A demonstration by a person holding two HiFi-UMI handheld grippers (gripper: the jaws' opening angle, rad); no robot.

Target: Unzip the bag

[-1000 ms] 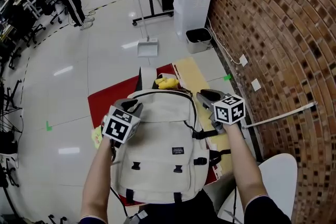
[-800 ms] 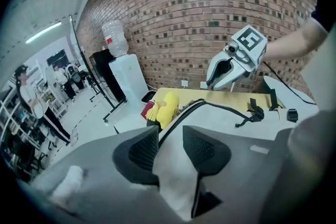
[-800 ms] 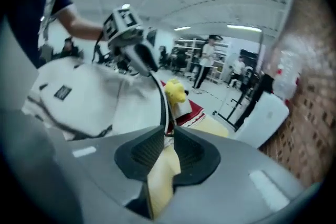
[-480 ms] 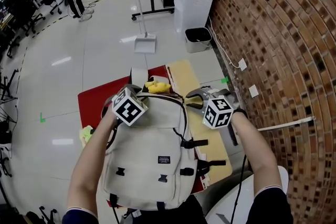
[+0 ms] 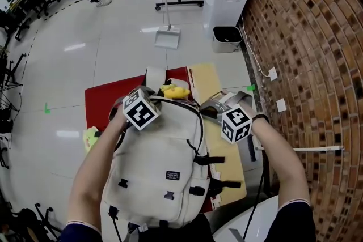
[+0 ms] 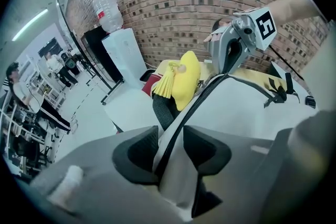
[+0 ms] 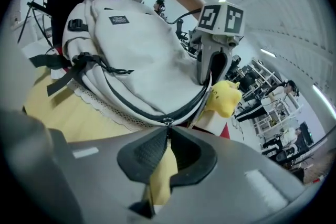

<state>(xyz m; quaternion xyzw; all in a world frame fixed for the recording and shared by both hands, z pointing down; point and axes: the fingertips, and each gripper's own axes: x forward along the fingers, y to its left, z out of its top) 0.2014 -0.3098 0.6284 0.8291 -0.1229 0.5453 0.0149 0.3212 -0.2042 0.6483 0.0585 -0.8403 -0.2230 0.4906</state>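
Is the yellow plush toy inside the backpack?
No: in the head view the yellow plush toy lies in the open on the red mat, just beyond the top edge of the backpack.

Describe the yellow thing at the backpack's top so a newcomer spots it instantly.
Find the red mat by the brick wall; a cream backpack lies on it. At the backpack's far end sits a yellow plush. Unlike the flat tan board alongside, it is puffy, bright and tasselled.

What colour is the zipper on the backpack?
Black, against the cream backpack; the zipper shows best in the right gripper view.
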